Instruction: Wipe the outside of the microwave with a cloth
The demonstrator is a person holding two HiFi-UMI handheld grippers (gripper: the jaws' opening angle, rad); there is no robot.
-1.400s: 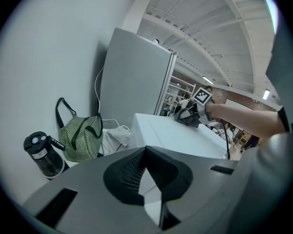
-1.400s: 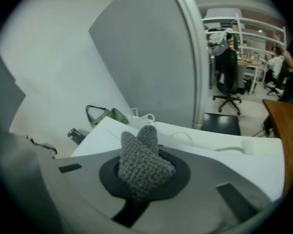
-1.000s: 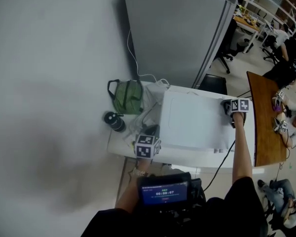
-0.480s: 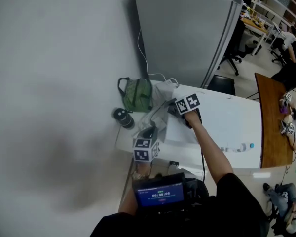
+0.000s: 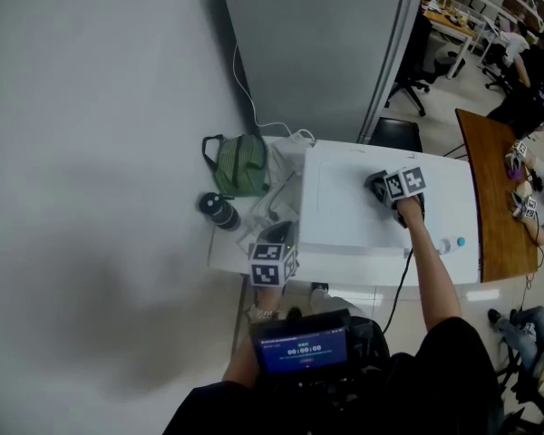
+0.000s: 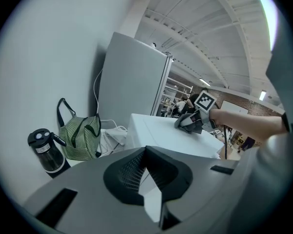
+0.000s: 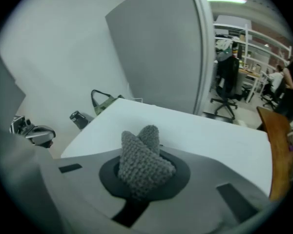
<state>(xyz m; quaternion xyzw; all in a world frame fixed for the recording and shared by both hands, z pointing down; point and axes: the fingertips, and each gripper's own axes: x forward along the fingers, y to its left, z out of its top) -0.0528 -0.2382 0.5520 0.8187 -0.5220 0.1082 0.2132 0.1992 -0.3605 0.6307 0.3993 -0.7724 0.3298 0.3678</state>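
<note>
— At the near edge of the white desk (image 5: 219, 259), the left gripper (image 6: 146, 156) is idling, its fingers pressed together on nothing. And the cloth?
— The right gripper (image 5: 381, 188) is pinching the grey knitted cloth (image 7: 142, 155) tight, holding it on top of the boxy white microwave (image 5: 344, 220). It's looking soft, light and floppy, so a grip on the bunched fold suits it.
— Obstacles?
— Left of the microwave, white cables (image 6: 113, 136), a black lidded bottle (image 5: 216, 212) and a green striped bag (image 5: 240, 166) are crowding that side. Behind, a tall grey cabinet (image 5: 317, 43) is hemming in the back.
</note>
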